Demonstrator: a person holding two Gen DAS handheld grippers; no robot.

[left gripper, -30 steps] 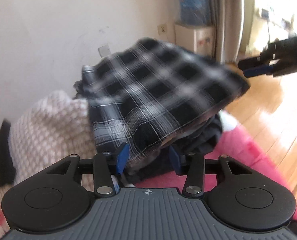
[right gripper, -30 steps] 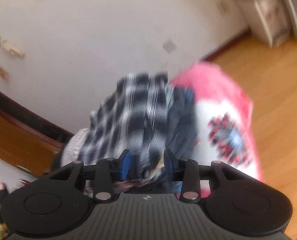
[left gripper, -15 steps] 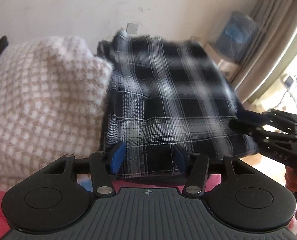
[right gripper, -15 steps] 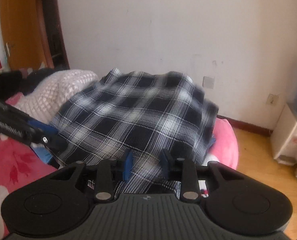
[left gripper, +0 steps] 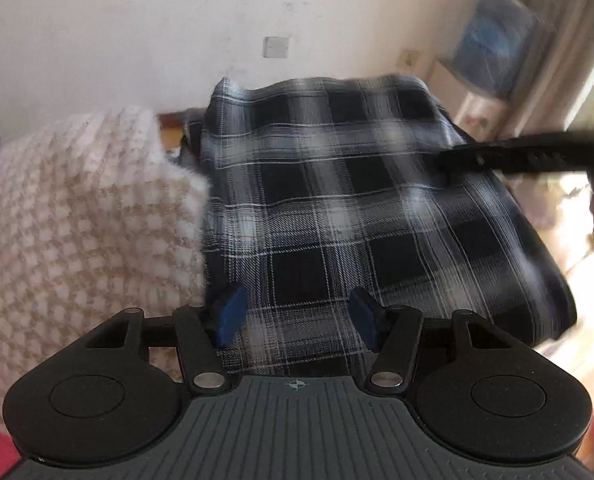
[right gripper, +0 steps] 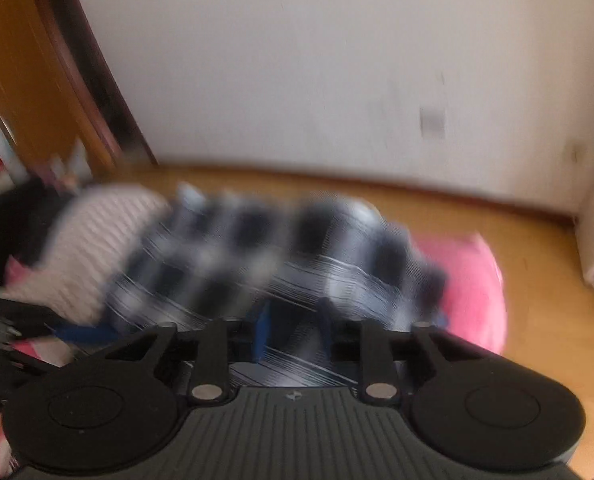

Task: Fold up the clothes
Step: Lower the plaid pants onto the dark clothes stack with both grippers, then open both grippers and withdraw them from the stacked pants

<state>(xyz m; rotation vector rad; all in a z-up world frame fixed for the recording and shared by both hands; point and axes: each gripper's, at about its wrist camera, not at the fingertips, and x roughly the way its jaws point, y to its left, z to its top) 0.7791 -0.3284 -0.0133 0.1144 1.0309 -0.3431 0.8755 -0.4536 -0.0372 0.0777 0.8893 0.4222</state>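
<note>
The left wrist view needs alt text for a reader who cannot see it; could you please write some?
A folded black-and-white plaid shirt lies on a pile, seen between the spread blue pads of the left claw, which is not gripping it. A cream waffle-knit garment lies against its left side, and the right claw reaches in over the shirt's right edge.

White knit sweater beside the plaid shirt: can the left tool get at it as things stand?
Probably yes. The white knit sweater lies uncovered just left of the left tool, whose jaws have just been opening over the plaid shirt. Nothing sits between them; the right tool is over on the shirt's far side.
</note>
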